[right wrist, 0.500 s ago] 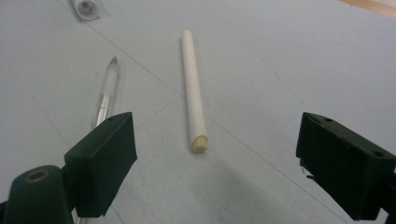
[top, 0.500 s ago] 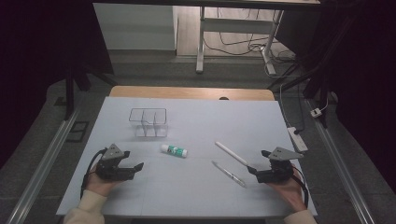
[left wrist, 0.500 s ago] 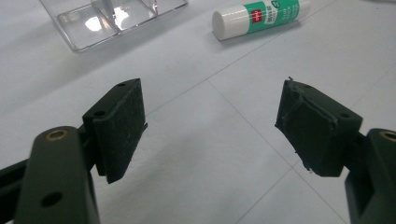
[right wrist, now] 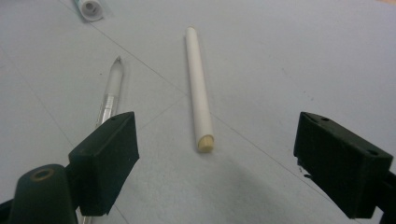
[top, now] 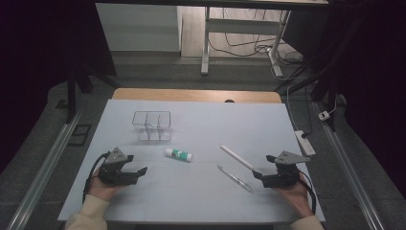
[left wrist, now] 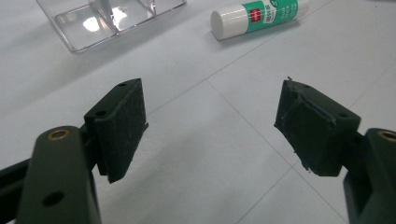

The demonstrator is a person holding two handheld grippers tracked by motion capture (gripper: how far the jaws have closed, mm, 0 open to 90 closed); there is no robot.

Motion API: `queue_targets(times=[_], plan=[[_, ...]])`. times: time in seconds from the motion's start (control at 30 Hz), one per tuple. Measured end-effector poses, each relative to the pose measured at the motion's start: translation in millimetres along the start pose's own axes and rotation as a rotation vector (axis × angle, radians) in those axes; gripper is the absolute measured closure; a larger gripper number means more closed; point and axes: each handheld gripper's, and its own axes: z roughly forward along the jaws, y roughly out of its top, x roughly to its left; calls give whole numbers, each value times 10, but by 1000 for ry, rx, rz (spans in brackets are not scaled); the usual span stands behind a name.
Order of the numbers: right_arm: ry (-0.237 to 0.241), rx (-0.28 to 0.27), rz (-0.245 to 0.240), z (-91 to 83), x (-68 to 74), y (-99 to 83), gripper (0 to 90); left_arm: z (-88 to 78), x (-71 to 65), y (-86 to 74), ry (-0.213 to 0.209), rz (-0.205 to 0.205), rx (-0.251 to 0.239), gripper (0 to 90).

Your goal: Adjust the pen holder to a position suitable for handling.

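A white and green glue stick [top: 178, 154] [left wrist: 254, 14] lies on its side near the table's middle. To its right lie a white stick [top: 237, 158] [right wrist: 198, 88] and a clear pen [top: 234, 178] [right wrist: 110, 93]. A clear divided box [top: 152, 125] [left wrist: 102, 16] stands behind the glue stick. My left gripper [top: 136, 173] [left wrist: 210, 135] rests open at the front left, with nothing between its pads. My right gripper [top: 261, 176] [right wrist: 215, 163] rests open at the front right, just short of the white stick's near end.
The white table top [top: 201, 124] ends at a wooden strip [top: 191, 95] at the back. A power strip [top: 305, 142] lies along the right edge. Beyond the table stand desk legs [top: 206, 43] and cables on the floor.
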Motion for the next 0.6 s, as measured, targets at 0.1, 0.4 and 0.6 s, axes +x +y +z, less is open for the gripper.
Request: queue_targets(times=[0.1, 0.4, 0.6], plan=[[-3, -3, 2, 4, -1, -2, 135, 0, 16, 7, 0, -6, -4, 250], [-15, -11, 12, -7, -15, -4, 154, -34, 42, 37, 7, -9, -17, 255], [-24, -22, 12, -15, -21, 0, 160, -87, 38, 80, 21, -14, -24, 255]])
